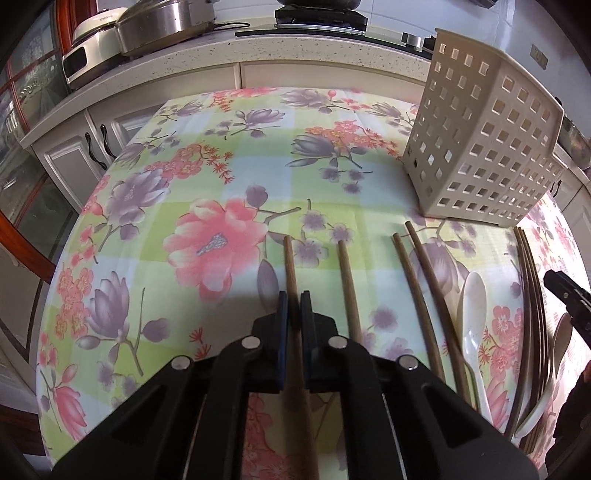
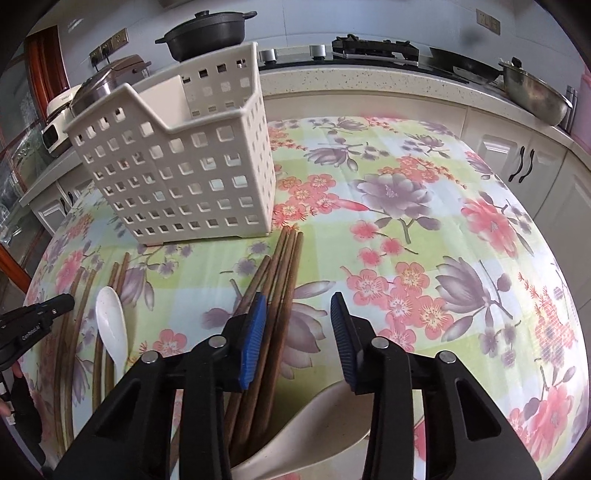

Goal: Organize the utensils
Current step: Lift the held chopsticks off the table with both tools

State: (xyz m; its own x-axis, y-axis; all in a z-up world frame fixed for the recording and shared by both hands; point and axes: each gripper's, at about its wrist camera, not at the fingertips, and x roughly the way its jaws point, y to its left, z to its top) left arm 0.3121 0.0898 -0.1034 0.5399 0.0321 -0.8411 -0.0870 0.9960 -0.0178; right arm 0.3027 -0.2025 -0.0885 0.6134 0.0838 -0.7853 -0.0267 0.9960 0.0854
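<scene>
My left gripper is shut on a single brown chopstick that lies on the floral tablecloth. To its right lie more loose chopsticks and a white spoon. In the right wrist view my right gripper stands open over a bundle of chopsticks. The bundle runs beside its left pad and a wide gap separates it from the right pad. A beige spoon lies under this gripper. The perforated beige utensil holder stands upright just beyond the chopsticks, and I see nothing inside it.
The table has a flowered cloth and falls away at its far and side edges. Behind it runs a kitchen counter with a steel pan, a black pot and a stove. White cabinets stand below.
</scene>
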